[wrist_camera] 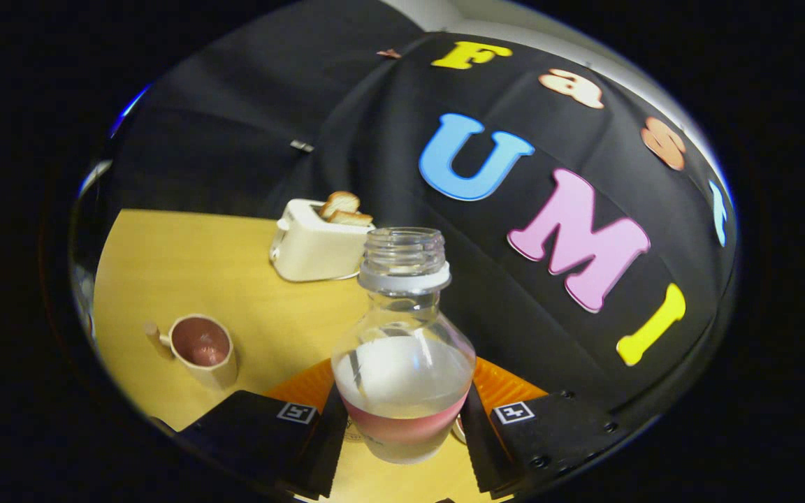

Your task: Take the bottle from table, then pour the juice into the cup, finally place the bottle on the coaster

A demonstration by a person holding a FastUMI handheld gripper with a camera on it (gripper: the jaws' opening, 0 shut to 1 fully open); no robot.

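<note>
Gripping from both sides, my tool had its two fingers pressed against the lower body of the bottle, so it was closed on the glass and no further. That bottle was clear, uncapped, with a pale ring below its threaded neck, and it stood roughly upright between the fingers. Inside it I saw a low band of pinkish juice near the bottom, with a whitish label or sheen across the middle; the upper part looked empty. Just behind the bottle, partly hidden by it and by my fingers, lay the orange ribbed coaster on the yellow table. I could not tell whether the bottle's base touched anything. Off to the left of my fingers stood the cream cup, its handle pointing away from the bottle, its reddish-brown inside showing. Further back sat a cream toaster with two slices of toast sticking up.
</note>
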